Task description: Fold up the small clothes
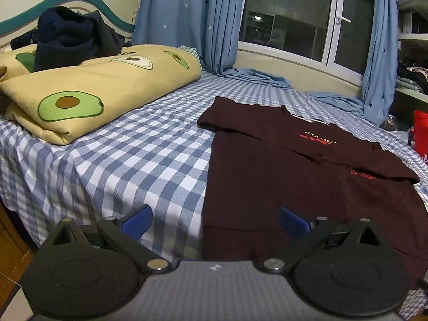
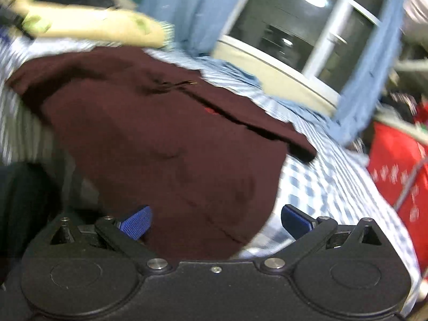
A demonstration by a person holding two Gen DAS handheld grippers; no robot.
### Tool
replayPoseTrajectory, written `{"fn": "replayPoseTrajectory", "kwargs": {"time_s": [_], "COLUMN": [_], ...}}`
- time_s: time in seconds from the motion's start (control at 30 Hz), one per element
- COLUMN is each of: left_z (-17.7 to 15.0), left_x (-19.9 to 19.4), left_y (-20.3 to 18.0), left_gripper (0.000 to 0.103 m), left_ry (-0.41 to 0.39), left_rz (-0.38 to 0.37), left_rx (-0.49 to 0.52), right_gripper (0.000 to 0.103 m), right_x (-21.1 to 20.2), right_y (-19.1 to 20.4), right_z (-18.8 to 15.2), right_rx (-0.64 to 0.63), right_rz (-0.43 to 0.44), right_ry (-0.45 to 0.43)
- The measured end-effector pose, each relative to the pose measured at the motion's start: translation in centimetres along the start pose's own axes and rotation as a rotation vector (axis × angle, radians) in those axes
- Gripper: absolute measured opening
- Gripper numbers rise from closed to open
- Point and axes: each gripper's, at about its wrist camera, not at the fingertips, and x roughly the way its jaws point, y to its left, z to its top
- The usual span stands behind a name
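1. So, I read this as the start of a fold: the maroon T-shirt [image 1: 267,187] lies spread on the checked bed sheet [image 1: 120,155], its far part with the printed chest lettering already lying doubled over the body, and neither tool has hold of it.
2. My left gripper [image 1: 214,222] hangs over the shirt's near left edge, fingers spread wide with nothing between them; one pad is over bare sheet, the other over cloth.
3. My right gripper [image 2: 216,220] is also spread and empty, over the near hem toward the shirt's right side. That view is smeared, so I cannot tell whether the pads touch fabric.
4. Next, as I judge it, each gripper must drop onto a near corner of the hem, pinch through both layers, and carry it toward the collar.
5. Count: one shirt, two grippers, one avocado-print quilt [image 1: 88,93] well to the left, and one dark clothes heap [image 1: 72,37] on top of it.
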Motion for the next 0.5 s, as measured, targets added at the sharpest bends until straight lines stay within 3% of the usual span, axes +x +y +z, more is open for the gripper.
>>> {"fn": "replayPoseTrajectory", "kwargs": {"time_s": [0.3, 0.5], "left_z": [-0.7, -1.1], "left_x": [-1.7, -2.0], "left_y": [0.4, 0.8], "left_gripper": [0.102, 0.102], "left_ry": [0.003, 0.013], "left_rz": [0.031, 0.053], "left_rx": [-0.008, -0.016], "right_gripper": [0.103, 0.103], "right_x": [3.8, 7.1], "right_y": [5.6, 6.2], "right_z": [-2.1, -3.6], "right_rx": [-0.290, -0.383], "right_rz": [-0.133, -0.311], "right_ry": [0.049, 0.079]}}
